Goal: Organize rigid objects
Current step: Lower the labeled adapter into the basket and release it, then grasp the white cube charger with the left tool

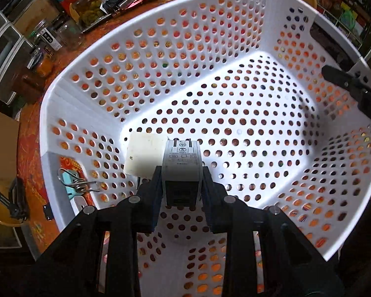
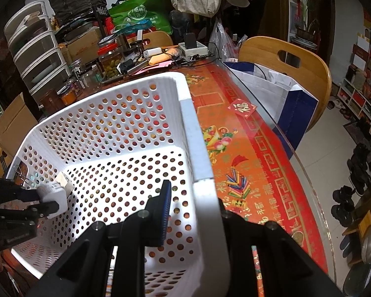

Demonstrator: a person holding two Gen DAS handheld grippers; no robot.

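Note:
A white perforated plastic basket stands on the table and fills the left wrist view; it also shows in the right wrist view. My left gripper is shut on a grey-white charger plug and holds it inside the basket, above the floor near the left wall. The plug shows in the right wrist view. A pale flat square piece lies on the basket floor beside it. My right gripper straddles the basket's right rim, one finger inside, the other hidden behind the rim.
A blue binder clip grips the basket's left rim. Jars, boxes and cables crowd the table's far end. A red patterned cloth under glass covers the table. Wooden chairs stand to the right.

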